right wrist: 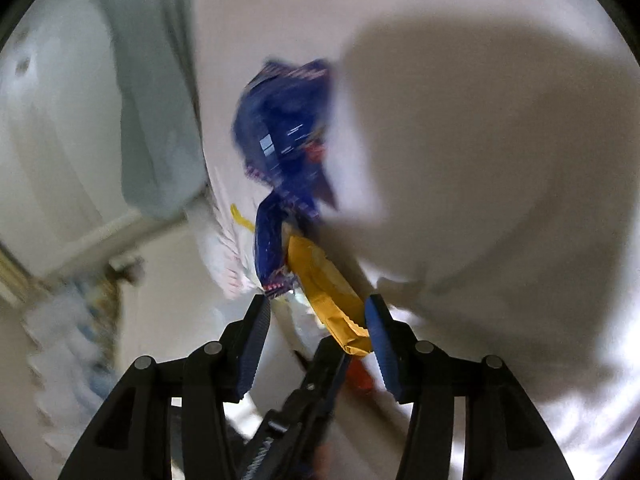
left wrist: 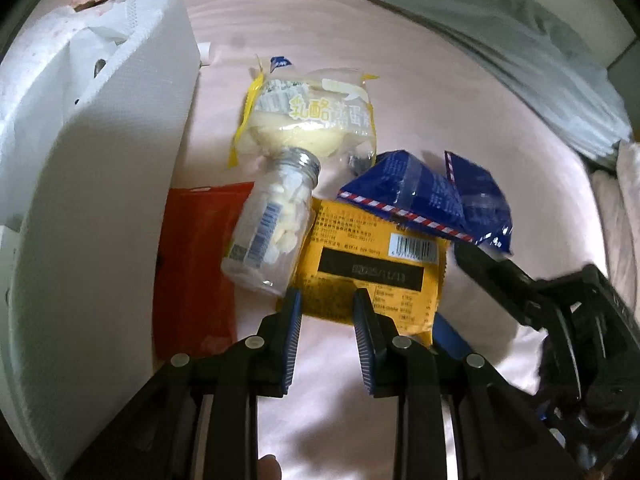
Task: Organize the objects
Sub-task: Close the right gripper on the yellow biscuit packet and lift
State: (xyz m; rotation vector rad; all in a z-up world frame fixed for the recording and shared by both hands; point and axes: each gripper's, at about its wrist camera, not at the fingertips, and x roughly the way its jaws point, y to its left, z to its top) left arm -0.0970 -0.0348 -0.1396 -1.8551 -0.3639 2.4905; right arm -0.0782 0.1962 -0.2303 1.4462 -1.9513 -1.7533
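While the left wrist view shows the left gripper [left wrist: 326, 300] released over the yellow packet [left wrist: 372, 272], light and crinkly, best pinched by its sealed edge, a slick jar [left wrist: 272, 224] lies at ten o'clock. From the right wrist view, blurred, the right gripper [right wrist: 318, 312] stands released too, the packet's end between its jaws, a blue pouch [right wrist: 284, 140] at twelve.

Five packets [left wrist: 376, 268], one bottle [left wrist: 272, 224], one box [left wrist: 120, 184].
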